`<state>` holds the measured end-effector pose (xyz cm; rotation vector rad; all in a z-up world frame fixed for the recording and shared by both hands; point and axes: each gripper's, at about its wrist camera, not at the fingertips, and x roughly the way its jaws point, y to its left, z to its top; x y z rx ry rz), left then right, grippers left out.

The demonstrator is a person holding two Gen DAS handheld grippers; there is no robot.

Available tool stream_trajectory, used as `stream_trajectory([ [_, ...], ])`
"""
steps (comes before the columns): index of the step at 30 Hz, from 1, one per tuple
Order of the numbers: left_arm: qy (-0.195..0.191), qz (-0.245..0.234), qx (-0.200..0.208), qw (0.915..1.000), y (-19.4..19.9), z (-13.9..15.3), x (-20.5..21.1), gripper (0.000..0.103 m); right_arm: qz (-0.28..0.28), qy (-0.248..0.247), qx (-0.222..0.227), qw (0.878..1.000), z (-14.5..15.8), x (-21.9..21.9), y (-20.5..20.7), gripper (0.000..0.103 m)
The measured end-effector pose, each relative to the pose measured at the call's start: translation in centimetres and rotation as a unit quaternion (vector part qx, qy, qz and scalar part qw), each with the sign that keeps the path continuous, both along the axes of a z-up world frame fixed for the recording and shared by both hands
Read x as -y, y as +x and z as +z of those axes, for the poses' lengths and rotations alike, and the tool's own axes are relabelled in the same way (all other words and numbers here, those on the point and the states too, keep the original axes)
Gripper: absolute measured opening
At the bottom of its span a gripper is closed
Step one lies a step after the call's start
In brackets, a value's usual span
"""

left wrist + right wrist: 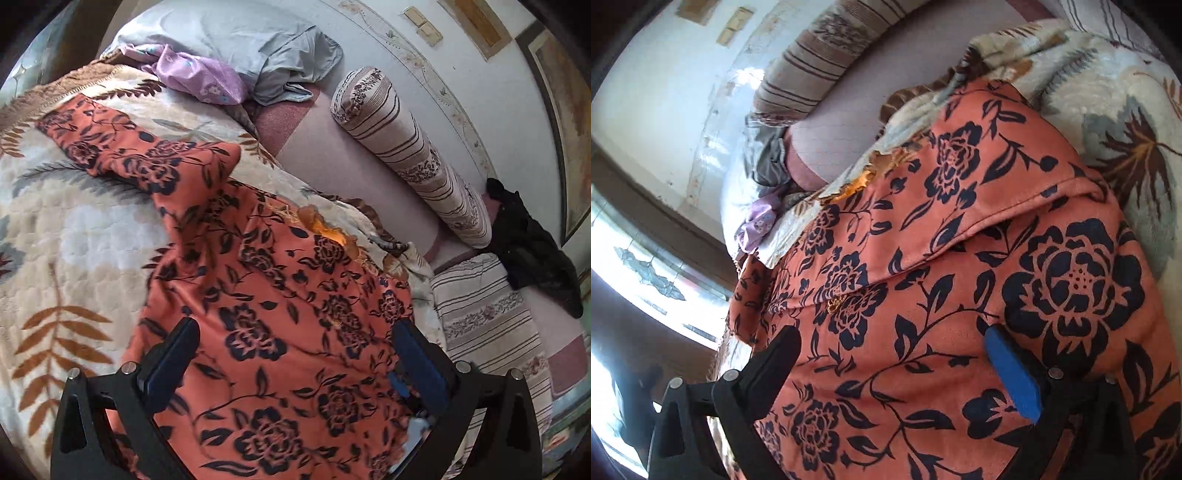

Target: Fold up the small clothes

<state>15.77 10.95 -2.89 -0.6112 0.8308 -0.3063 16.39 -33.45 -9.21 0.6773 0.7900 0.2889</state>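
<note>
One orange garment printed with dark navy roses is seen spread over a cream blanket patterned with brown leaves, which covers the left part of the bed. In the left wrist view, one sleeve of the garment is stretched out to the far left, while its body runs toward the near edge and passes between the two fingers of the left gripper. Those fingers are held wide apart, with the cloth lying loose between them (whether either pad touches the fabric cannot be told). Further right, one lilac floral cloth and one grey pillow are found at the far end of the bed. To the right of these, one striped bolster is laid along the wall, one striped cushion lies nearer, and one black garment is bunched at the far right.

In the right wrist view, the right gripper is likewise seen with its two fingers spread apart over the same orange garment, where one folded edge with a stitched hem is laid diagonally across the fabric. The blanket shows at the upper right.
</note>
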Motion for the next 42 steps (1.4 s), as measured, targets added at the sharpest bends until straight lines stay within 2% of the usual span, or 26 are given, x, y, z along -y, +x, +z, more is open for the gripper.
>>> stream_trajectory([
  [1, -0.003, 0.000, -0.006, 1.0000, 1.5, -0.2, 0.9, 0.103, 0.004, -0.015, 0.014, 1.000, -0.1, -0.5, -0.4, 0.101],
  [3, -0.002, 0.002, -0.028, 0.9996, 4.9, -1.1, 2.5, 0.103, 0.008, -0.032, 0.006, 0.999, 0.1, -1.1, 0.0, 0.101],
  [6, 0.013, 0.026, -0.071, 0.9971, 10.0, -3.5, 3.5, 0.094, 0.008, -0.021, 0.011, 1.000, -0.1, -0.9, -0.1, 0.101],
  [8, 0.033, 0.032, -0.101, 0.9938, 12.6, -5.2, 3.8, 0.093, 0.009, -0.018, 0.013, 1.000, -0.2, -1.0, -0.1, 0.101],
  [10, 0.045, 0.041, -0.125, 0.9902, 14.1, -6.5, 3.9, 0.092, 0.009, -0.019, 0.014, 1.000, -0.2, -1.0, -0.2, 0.101],
  [13, 0.038, 0.045, -0.142, 0.9881, 14.9, -7.7, 3.9, 0.090, 0.010, -0.018, 0.015, 1.000, -0.3, -1.1, 0.0, 0.102],
  [15, 0.041, 0.046, -0.148, 0.9870, 15.3, -8.2, 3.9, 0.068, 0.012, -0.020, 0.015, 1.000, -0.3, -1.3, 0.1, 0.102],
  [16, 0.061, 0.052, -0.159, 0.9839, 15.5, -8.4, 3.9, 0.033, 0.011, -0.021, 0.015, 1.000, -0.3, -1.3, 0.1, 0.102],
  [17, 0.071, 0.055, -0.174, 0.9806, 15.7, -8.7, 3.7, 0.011, 0.011, -0.021, 0.015, 1.000, -0.3, -1.3, 0.1, 0.102],
  [19, 0.067, 0.066, -0.157, 0.9830, 14.8, -7.7, 3.3, 0.010, 0.011, -0.022, 0.015, 1.000, -0.3, -1.3, 0.1, 0.102],
  [21, 0.095, 0.076, -0.084, 0.9890, 12.1, -4.4, 3.5, 0.010, 0.012, -0.022, 0.015, 1.000, -0.3, -1.4, 0.1, 0.102],
  [23, 0.113, 0.094, -0.046, 0.9881, 8.9, -2.8, 3.7, 0.010, 0.011, -0.021, 0.015, 1.000, -0.3, -1.5, 0.2, 0.102],
  [24, 0.110, 0.103, -0.049, 0.9875, 7.9, -3.2, 3.5, 0.010, 0.011, -0.022, 0.014, 1.000, -0.3, -1.5, 0.3, 0.102],
  [25, 0.110, 0.104, -0.068, 0.9861, 7.7, -4.5, 3.4, 0.010, 0.012, -0.023, 0.014, 1.000, -0.3, -1.6, 0.3, 0.102],
  [27, 0.137, 0.094, -0.125, 0.9782, 8.5, -8.1, 3.4, 0.010, 0.012, -0.022, 0.013, 1.000, -0.3, -1.6, 0.4, 0.102],
  [28, 0.136, 0.090, -0.130, 0.9780, 8.6, -9.3, 3.2, 0.013, 0.012, -0.019, 0.011, 1.000, -0.3, -1.5, 0.4, 0.101],
  [29, 0.143, 0.088, -0.110, 0.9796, 8.4, -9.1, 3.2, 0.014, 0.010, -0.018, 0.005, 1.000, -0.1, -1.4, 0.5, 0.101],
  [31, 0.157, 0.078, -0.107, 0.9786, 8.2, -8.5, 3.4, 0.014, 0.010, -0.002, -0.018, 1.000, 0.7, -0.9, 0.7, 0.101],
  [34, 0.155, 0.070, -0.104, 0.9800, 8.2, -8.8, 3.2, 0.014, -0.004, 0.046, 0.017, 0.999, 3.7, 0.9, 1.5, 0.101],
  [37, 0.164, 0.066, -0.095, 0.9797, 7.7, -8.7, 2.9, 0.014, -0.016, 0.070, 0.029, 0.997, 5.5, 3.2, 5.3, 0.101],
  [38, 0.166, 0.066, -0.094, 0.9795, 7.6, -8.7, 2.8, 0.015, -0.026, 0.077, 0.017, 0.997, 4.9, 4.4, 6.9, 0.101],
  [39, 0.167, 0.065, -0.093, 0.9793, 7.7, -8.5, 2.9, 0.015, -0.044, 0.078, -0.015, 0.996, 3.5, 5.7, 8.4, 0.101],
  [40, 0.169, 0.064, -0.092, 0.9793, 7.9, -8.7, 3.3, 0.015, -0.074, 0.082, -0.075, 0.991, 1.2, 7.2, 9.7, 0.100],
  [41, 0.170, 0.062, -0.092, 0.9791, 8.2, -8.8, 3.5, 0.015, -0.093, 0.128, -0.117, 0.980, -1.2, 8.6, 10.2, 0.097],
  [42, 0.170, 0.061, -0.089, 0.9796, 8.1, -8.9, 3.5, 0.015, -0.103, 0.159, -0.104, 0.976, -1.0, 9.5, 9.9, 0.097],
])
